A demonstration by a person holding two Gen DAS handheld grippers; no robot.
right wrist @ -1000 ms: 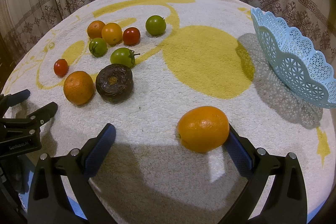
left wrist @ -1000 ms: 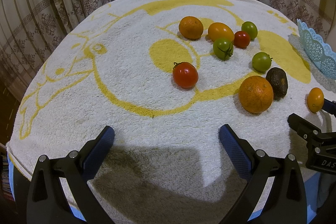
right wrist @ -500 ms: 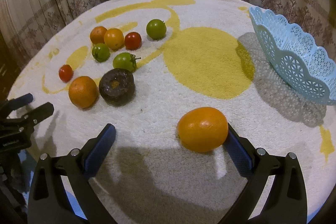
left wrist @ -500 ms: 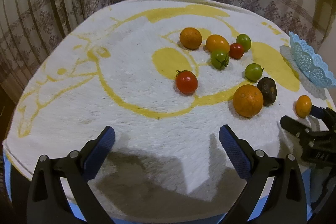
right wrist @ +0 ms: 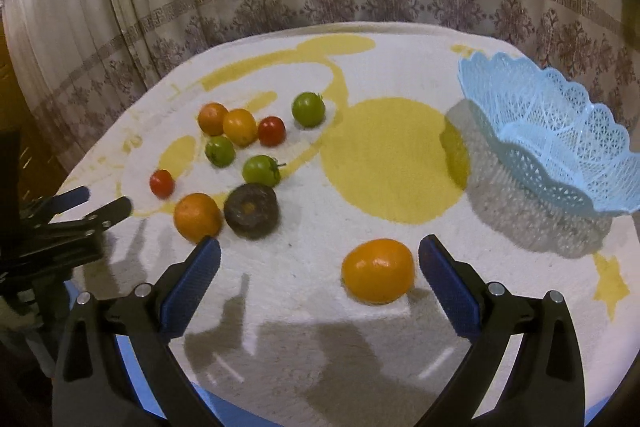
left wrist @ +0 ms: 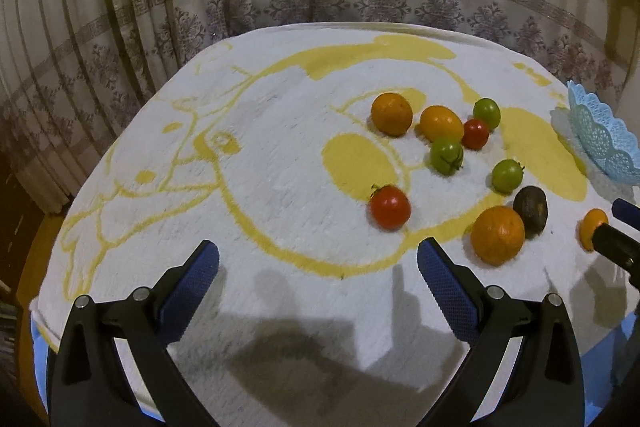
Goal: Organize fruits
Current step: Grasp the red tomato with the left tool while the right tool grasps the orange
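Several fruits lie on a white towel with yellow drawing [left wrist: 280,163]: a red tomato [left wrist: 390,207], a large orange [left wrist: 497,235], a dark brown fruit [left wrist: 530,205], green tomatoes [left wrist: 507,175] and oranges [left wrist: 391,113]. My left gripper [left wrist: 318,279] hangs open above the towel's near edge, holding nothing. In the right wrist view an orange fruit [right wrist: 378,270] rests on the towel, just inside the right finger of my open right gripper [right wrist: 320,277]. A light blue lace basket [right wrist: 560,143] stands at the right, with no fruit visible in it.
Patterned curtains [left wrist: 280,7] hang behind the round table. The towel's front edge drops off right beneath both grippers. In the right wrist view, the left gripper [right wrist: 68,219] shows at the left edge beside the large orange [right wrist: 197,217] and dark fruit [right wrist: 251,211].
Both grippers have drawn back and risen from the table, so the fruits look farther away. The orange fruit stays on the towel, now a small gap from the right finger.
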